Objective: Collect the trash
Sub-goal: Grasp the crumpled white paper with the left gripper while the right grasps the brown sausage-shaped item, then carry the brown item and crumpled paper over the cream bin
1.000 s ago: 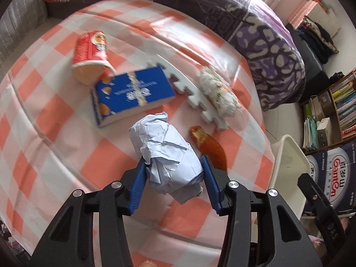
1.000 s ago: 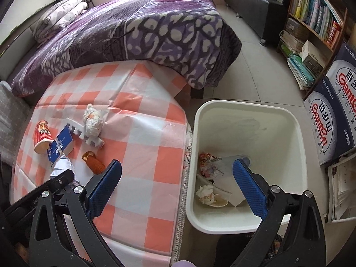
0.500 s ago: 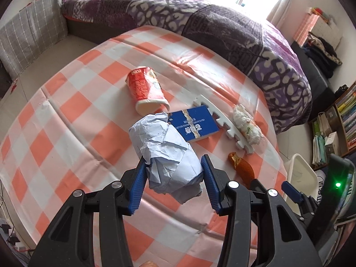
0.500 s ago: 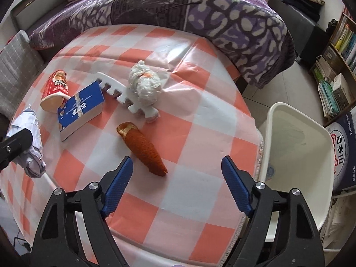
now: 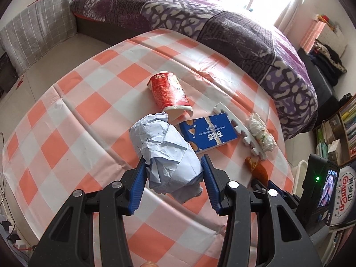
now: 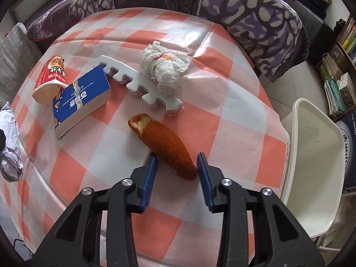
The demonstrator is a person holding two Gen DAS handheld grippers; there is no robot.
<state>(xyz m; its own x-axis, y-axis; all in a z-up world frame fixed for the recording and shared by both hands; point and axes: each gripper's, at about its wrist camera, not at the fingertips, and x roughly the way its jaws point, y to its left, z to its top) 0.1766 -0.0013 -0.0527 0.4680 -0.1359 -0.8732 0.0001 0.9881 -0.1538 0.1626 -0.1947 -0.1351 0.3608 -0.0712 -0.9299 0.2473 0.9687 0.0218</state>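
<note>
My left gripper (image 5: 173, 173) is matte black plastic: two broad arms that fork into struts, each carrying round silver screw heads. Its fingers (image 5: 139, 183) are ribbed blue pads set on the inner faces. My right gripper (image 6: 176, 169) is built the same, black with silver screws, its fingers (image 6: 149, 178) blue and finely grooved along their length.

Crumpled matt paper ball (image 5: 165, 153), creased. Checked cloth (image 6: 233, 120) on the worktop slightly glossy, wrinkled, plastic-looking. Blue box (image 6: 81, 102) smooth card. Red cup (image 5: 169, 92) glossy. White wad (image 6: 164, 67) of soft, rough tissue. Bin (image 6: 311, 166) smooth white plastic.
</note>
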